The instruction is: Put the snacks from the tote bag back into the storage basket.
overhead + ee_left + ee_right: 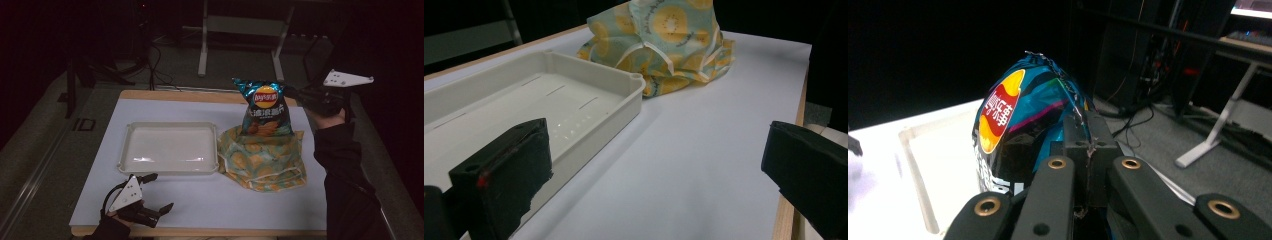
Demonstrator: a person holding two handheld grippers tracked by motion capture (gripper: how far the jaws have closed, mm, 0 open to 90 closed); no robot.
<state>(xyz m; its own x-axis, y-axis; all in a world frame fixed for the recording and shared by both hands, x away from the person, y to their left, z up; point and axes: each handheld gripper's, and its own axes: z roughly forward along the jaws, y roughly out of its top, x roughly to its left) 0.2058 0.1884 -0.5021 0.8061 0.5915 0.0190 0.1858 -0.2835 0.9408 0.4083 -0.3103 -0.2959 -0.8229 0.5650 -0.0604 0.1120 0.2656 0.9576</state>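
High view has the right gripper (pixel 292 93) clamped on the top edge of a blue chip bag (pixel 264 107), holding it upright over a yellow patterned cloth bag (pixel 262 157) just right of the white tray (pixel 170 148). Left gripper (pixel 157 192) sits near the table's (pixel 200 197) front-left edge, jaws spread wide, gripping nothing.

White rectangular plastic tray (pixel 170 148) lies left of centre on the white-topped table (pixel 210 200). Crumpled yellow-and-teal fruit-print cloth bag (pixel 262 157) lies immediately right of the tray, touching its right edge. Blue foil crisp packet (pixel 265 107) stands upright in the bag's rear part. White metal desk frame (pixel 240 35) stands behind the table.
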